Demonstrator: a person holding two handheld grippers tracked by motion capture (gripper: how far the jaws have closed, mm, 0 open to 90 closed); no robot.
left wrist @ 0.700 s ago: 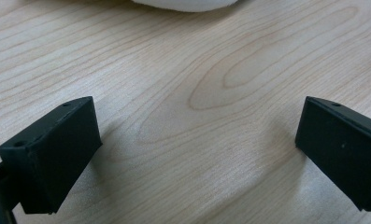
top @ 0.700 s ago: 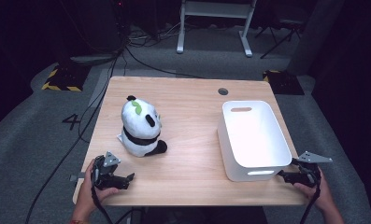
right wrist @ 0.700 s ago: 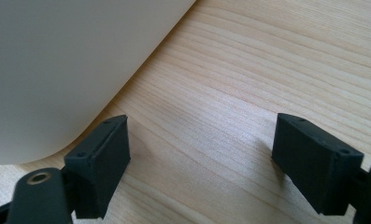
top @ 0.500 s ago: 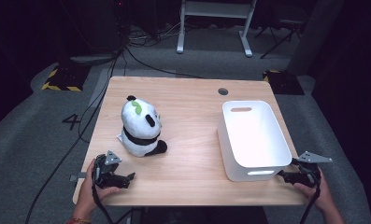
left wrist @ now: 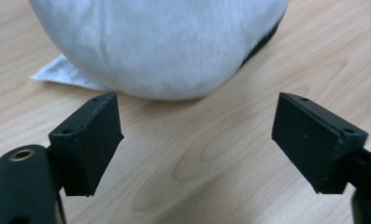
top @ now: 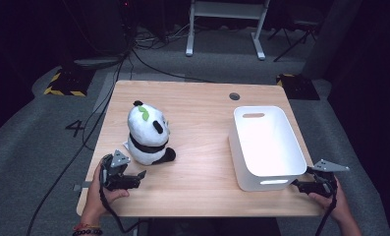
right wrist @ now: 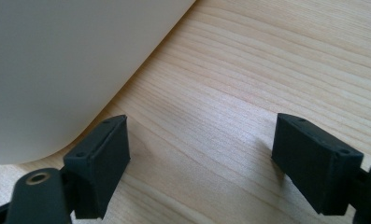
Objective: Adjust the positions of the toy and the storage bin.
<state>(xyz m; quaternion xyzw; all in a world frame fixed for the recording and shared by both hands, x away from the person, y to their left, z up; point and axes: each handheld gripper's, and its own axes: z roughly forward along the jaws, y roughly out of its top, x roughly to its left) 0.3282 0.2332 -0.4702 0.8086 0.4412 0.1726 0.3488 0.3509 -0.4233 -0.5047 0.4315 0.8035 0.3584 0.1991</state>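
Observation:
A plush panda (top: 147, 132) sits upright on the wooden table (top: 197, 123), left of centre. My left gripper (top: 139, 176) rests on the table just in front of it, jaws wide apart with nothing between them. In the left gripper view the panda's white belly (left wrist: 164, 46) looms just beyond the open gripper (left wrist: 197, 140), with a paper tag (left wrist: 64, 74) at its base. A white plastic bin (top: 266, 146) stands at the right. My right gripper (top: 298, 184) lies at the bin's near right corner. Its jaws stand open over bare wood (right wrist: 199, 158) beside the bin wall (right wrist: 66, 70).
A round cable hole (top: 234, 96) sits near the table's far edge. Behind the table are a white metal stand (top: 227, 19) and cables on grey carpet (top: 45, 132). Bare wood stretches between panda and bin.

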